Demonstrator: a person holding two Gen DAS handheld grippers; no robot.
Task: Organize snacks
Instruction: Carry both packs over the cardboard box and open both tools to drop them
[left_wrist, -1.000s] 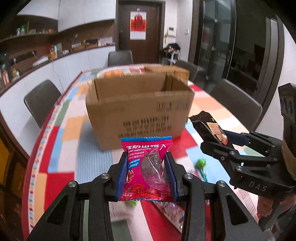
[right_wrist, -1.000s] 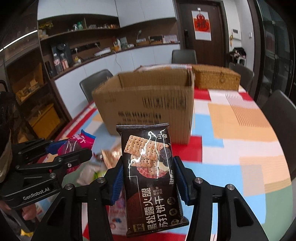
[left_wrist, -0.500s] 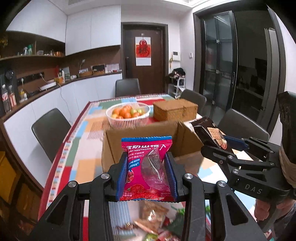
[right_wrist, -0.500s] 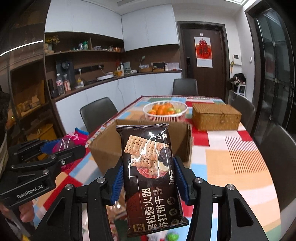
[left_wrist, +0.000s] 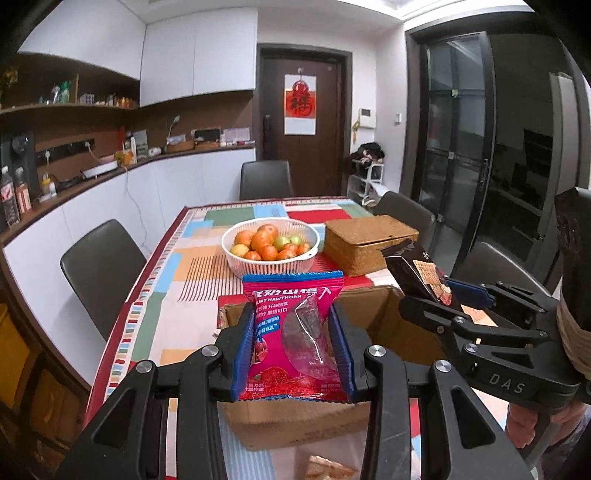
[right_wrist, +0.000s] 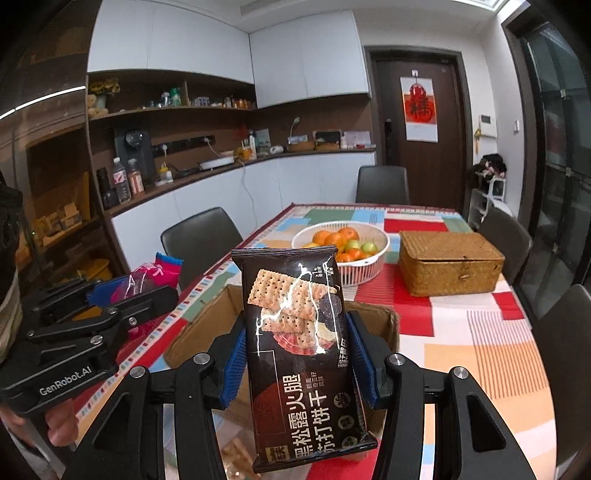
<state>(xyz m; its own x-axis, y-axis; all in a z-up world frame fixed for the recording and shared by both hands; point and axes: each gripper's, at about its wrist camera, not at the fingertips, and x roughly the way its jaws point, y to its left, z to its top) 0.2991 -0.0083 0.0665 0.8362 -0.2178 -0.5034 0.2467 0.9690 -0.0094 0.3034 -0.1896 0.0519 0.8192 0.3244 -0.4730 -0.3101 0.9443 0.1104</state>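
Both grippers are raised side by side above an open cardboard box (left_wrist: 295, 417) on the patchwork-clothed desk (right_wrist: 491, 332). The left gripper (left_wrist: 293, 350) has its blue-padded fingers (left_wrist: 242, 354) closed on an upright pink hawthorn packet (left_wrist: 291, 332); the right gripper (right_wrist: 295, 363) clamps a dark cracker packet (right_wrist: 299, 343) the same way. Beyond the box stand a white fruit basket (left_wrist: 269, 258) and a wicker box (right_wrist: 448, 264). Only the left view shows more wrapped snacks (left_wrist: 325, 467) on the desk in front of the box.
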